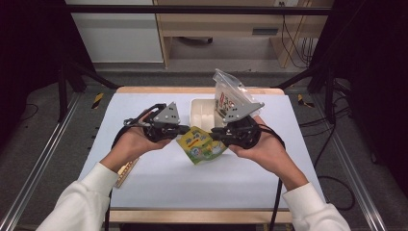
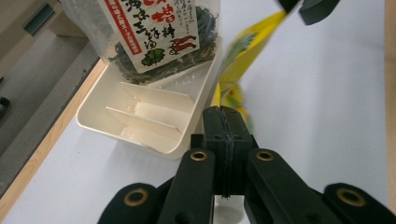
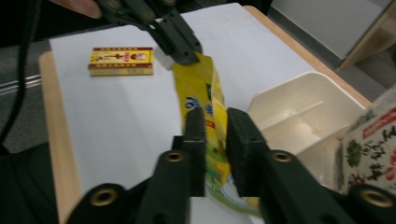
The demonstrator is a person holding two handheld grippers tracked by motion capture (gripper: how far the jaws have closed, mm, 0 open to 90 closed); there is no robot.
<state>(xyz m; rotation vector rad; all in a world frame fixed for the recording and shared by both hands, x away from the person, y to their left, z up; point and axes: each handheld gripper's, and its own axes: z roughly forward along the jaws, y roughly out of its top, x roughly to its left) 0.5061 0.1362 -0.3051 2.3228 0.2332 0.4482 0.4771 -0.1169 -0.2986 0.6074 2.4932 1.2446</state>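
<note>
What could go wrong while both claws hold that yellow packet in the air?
The left gripper pinches only a corner of the yellow packet, while the right gripper has gaps beside its jaws; the packet could slip or tear. The seaweed bag stands propped in the divided white tray close behind; a swing might topple it.

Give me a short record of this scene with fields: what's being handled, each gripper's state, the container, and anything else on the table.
handled item: yellow packet, held up between both grippers
left gripper: shut on one end of the packet
right gripper: jaws slightly apart, packet between them
container: cream divided tray, compartments bare
in tray: clear bag of dark dried food, standing at one end
also on table: small yellow box, near the edge
</note>
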